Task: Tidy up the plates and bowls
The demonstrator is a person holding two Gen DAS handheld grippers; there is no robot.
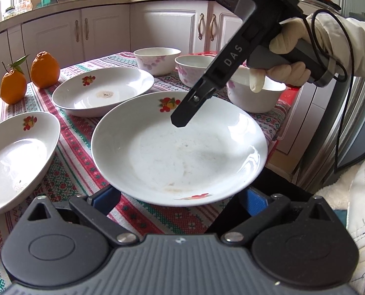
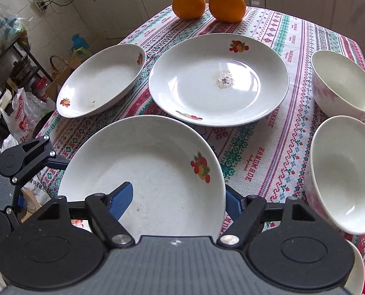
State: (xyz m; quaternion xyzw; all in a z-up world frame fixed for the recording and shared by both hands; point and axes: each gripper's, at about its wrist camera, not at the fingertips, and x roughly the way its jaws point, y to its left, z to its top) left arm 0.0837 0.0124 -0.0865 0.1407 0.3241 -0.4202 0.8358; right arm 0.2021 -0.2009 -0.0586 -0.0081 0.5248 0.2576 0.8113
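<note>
Three white plates with fruit prints on the table (image 2: pixel 275 147): nearest plate (image 2: pixel 143 172), middle plate (image 2: pixel 219 81), and far-left plate (image 2: pixel 101 81). Three white bowls with pink flowers, seen from the left wrist view: back bowl (image 1: pixel 156 60), second bowl (image 1: pixel 194 70), and nearest bowl (image 1: pixel 256 95), partly hidden. Two oranges at the far edge: a leafy orange (image 2: pixel 188 3) and a bumpy orange (image 2: pixel 226 2). Two handheld tools in play.

left plate (image 1: pixel 15 157) cut by frame edge, near plate's front rim (image 1: pixel 182 198) hidden behind left gripper's fingers (image 1: pixel 255 200)
</note>
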